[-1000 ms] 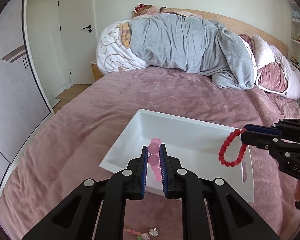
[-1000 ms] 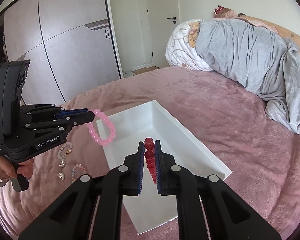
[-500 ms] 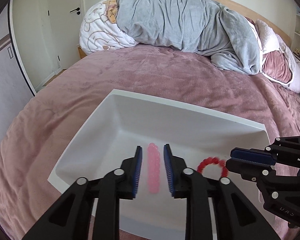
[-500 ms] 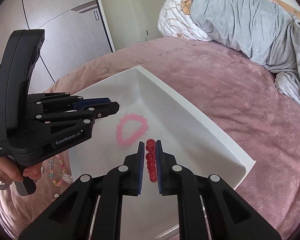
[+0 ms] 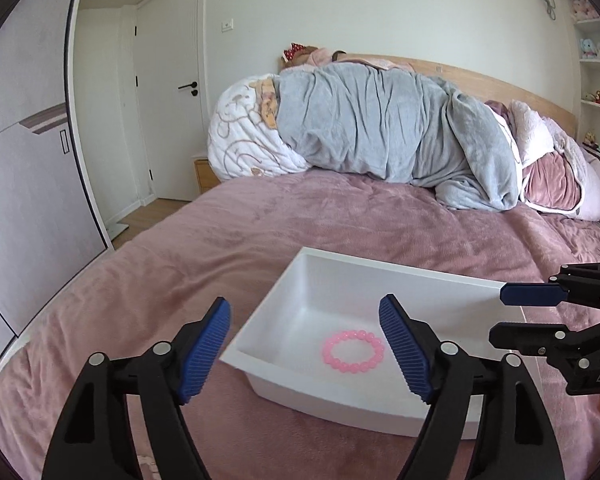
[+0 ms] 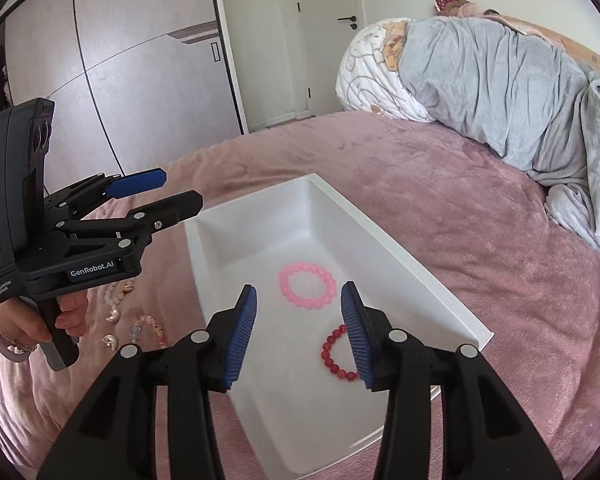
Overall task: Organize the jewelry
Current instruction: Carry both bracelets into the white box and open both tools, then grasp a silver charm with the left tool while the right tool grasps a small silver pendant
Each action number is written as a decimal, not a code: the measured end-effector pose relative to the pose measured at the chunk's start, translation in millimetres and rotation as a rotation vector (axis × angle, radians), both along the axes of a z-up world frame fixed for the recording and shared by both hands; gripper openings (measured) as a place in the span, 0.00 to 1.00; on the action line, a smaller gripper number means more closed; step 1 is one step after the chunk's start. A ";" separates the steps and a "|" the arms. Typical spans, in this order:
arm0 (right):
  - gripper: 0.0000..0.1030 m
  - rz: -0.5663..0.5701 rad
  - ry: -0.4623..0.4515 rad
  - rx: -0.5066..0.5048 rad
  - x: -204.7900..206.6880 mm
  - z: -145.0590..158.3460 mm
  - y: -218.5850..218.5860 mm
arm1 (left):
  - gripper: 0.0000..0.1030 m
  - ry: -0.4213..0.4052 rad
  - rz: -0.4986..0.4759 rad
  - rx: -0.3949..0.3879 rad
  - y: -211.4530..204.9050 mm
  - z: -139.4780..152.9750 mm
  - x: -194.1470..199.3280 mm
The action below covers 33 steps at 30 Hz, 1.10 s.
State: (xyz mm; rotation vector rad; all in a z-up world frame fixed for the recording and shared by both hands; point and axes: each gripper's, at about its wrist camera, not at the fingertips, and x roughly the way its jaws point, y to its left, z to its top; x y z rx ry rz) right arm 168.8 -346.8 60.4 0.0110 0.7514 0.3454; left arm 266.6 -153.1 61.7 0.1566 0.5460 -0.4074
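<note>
Right gripper (image 6: pixel 298 330): jaws stood wide apart, nothing between them, raised over the near end of the white tray (image 6: pixel 404 248).
Red bracelet (image 6: pixel 334 354): lay flat on the tray floor at its near end, partly hidden behind the right gripper's right finger.
Pink bracelet (image 6: pixel 307 286): lay flat on the tray floor around the middle, just beyond the red one and apart from it.
Left gripper (image 5: pixel 305 350): jaws spread wide and empty, above the tray's left edge.
Loose jewelry (image 6: pixel 148 330): several bead and shell pieces lay on the bedspread (image 6: pixel 440 200) by the tray's left side, under the left gripper.
Bedding pile (image 6: pixel 500 80): grey blanket and white quilt were heaped along the bed's far edge.
</note>
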 end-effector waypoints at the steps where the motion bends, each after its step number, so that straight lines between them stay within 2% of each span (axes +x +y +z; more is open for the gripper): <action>1: 0.52 0.010 -0.016 0.000 -5.4 6.4 6.6 | 0.82 -0.016 0.006 -0.006 9.5 5.4 -6.4; 2: 0.57 0.022 -0.036 0.001 -11.9 12.4 12.7 | 0.85 -0.026 0.011 -0.011 18.2 9.8 -12.7; 3: 0.58 0.035 -0.056 0.001 -18.6 18.0 19.3 | 0.88 -0.034 0.021 -0.013 27.2 13.6 -18.9; 6: 0.59 0.076 -0.087 0.000 -34.5 28.7 41.3 | 0.89 -0.045 0.054 -0.017 54.8 19.7 -34.6; 12: 0.59 0.160 -0.106 -0.025 -60.1 25.9 90.3 | 0.89 0.003 0.137 -0.071 113.0 14.8 -62.0; 16: 0.59 0.194 -0.062 -0.032 -66.7 1.9 117.5 | 0.90 0.027 0.164 -0.071 139.9 -0.4 -84.2; 19: 0.59 0.203 -0.013 -0.029 -68.3 -22.2 134.2 | 0.90 0.046 0.171 -0.032 151.0 -19.1 -97.0; 24: 0.59 0.196 0.059 -0.041 -71.4 -59.2 153.5 | 0.89 0.098 0.164 -0.038 164.7 -56.0 -110.5; 27: 0.59 0.187 0.088 -0.058 -73.4 -77.8 158.9 | 0.87 0.136 0.165 -0.040 167.2 -78.5 -114.0; 33: 0.59 0.171 0.141 -0.080 -72.7 -105.8 164.4 | 0.86 0.171 0.147 0.006 159.2 -112.7 -116.6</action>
